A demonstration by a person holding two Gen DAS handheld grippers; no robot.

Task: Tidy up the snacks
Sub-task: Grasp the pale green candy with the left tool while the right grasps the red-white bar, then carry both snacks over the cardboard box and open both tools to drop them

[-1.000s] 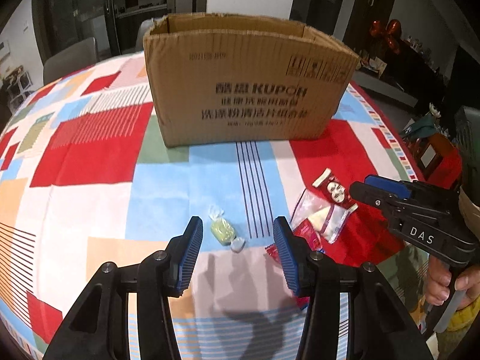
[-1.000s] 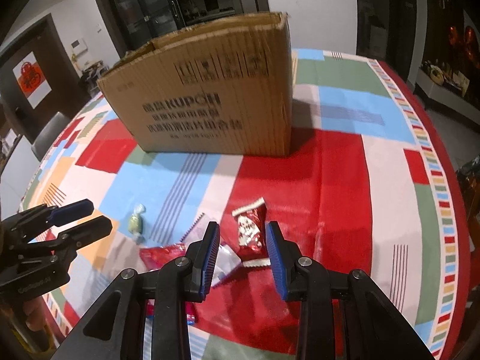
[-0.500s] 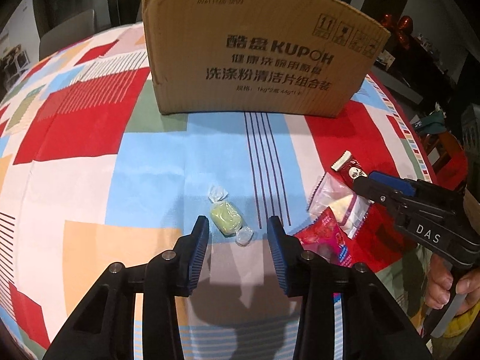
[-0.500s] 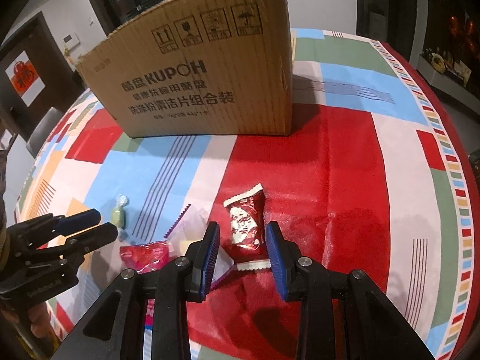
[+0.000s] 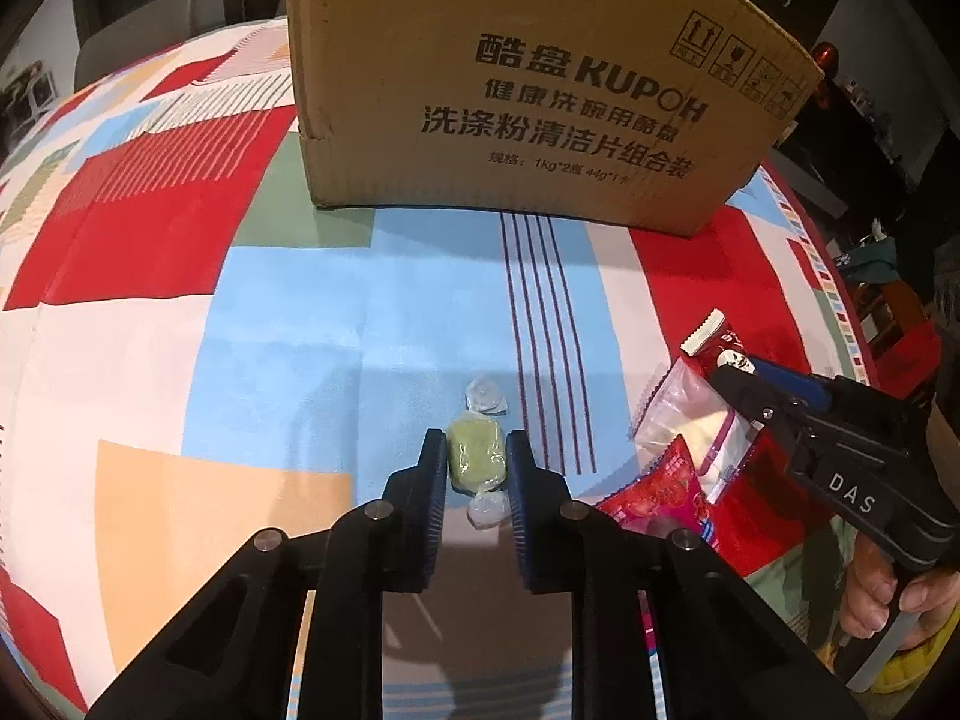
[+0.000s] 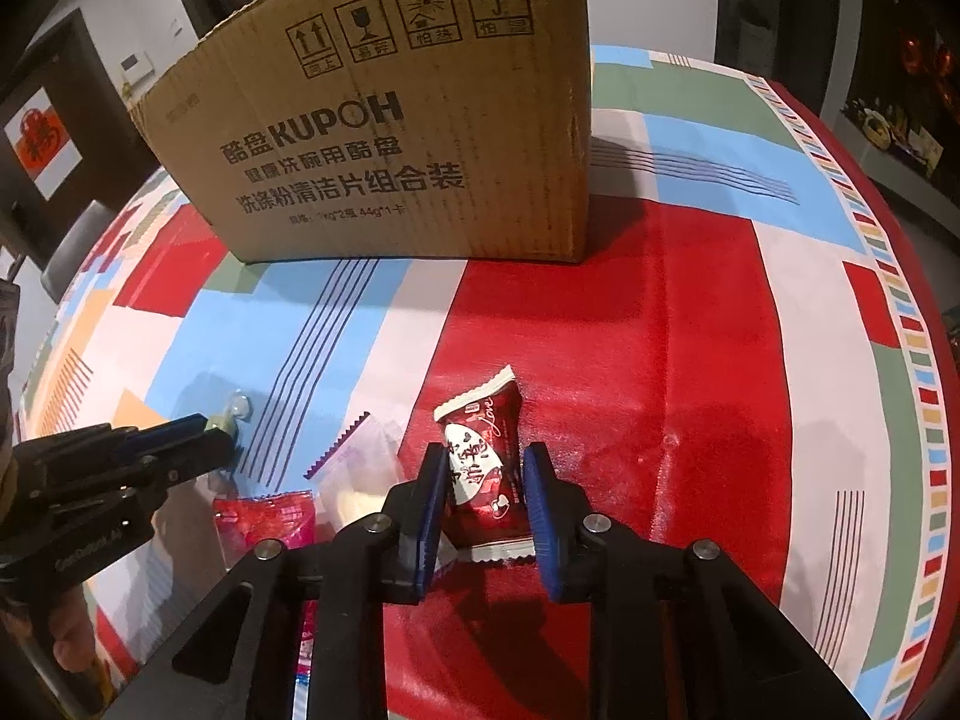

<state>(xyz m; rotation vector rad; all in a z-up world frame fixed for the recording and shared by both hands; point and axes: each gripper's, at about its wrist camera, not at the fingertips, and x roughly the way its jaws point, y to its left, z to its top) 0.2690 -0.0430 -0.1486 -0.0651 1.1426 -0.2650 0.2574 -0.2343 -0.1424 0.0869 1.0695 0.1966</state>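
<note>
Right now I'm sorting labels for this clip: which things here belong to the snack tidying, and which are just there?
Part of the job:
- green twist-wrapped candy, in the left claw
- dark red foil snack packet, in the right claw
- clear white-filled pouch
- bright red wrapper
- brown cardboard box

Just there:
- patchwork tablecloth
- grey chair

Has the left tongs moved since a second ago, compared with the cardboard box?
Yes. The left tongs came down and forward toward the brown cardboard box, whose top now leaves the frame, and shut on the green wrapped candy.

Patchwork-clothed table (image 5: 288,348) bears a cardboard box (image 5: 540,90) and wrapped snacks (image 6: 480,468).
</note>
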